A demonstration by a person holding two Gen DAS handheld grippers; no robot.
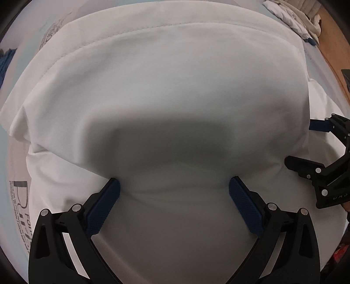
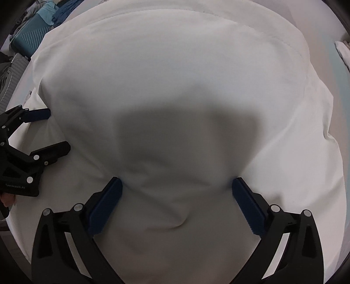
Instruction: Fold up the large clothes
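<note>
Showing both claws pointed steeply down over a large white garment that fills almost the whole field of either wrist view. The left claw stands wide, its blue pads apart with a soft fold of the garment bulging between them; whether the pad tips touch the cloth cannot be told. The right claw likewise stands wide (as wide as it gets), with cloth rising between its blue fingers but not pinched. Each claw appears at the edge of the other's view, beside the garment's lower corner and just beside its neighbour. A stitched hem runs along the garment's far edge. The garment lies on a pale printed surface, seen at its left margin. Beyond the garment's far right corner lies a heap of pale clothes; beyond its far left corner, a teal ribbed case.
</note>
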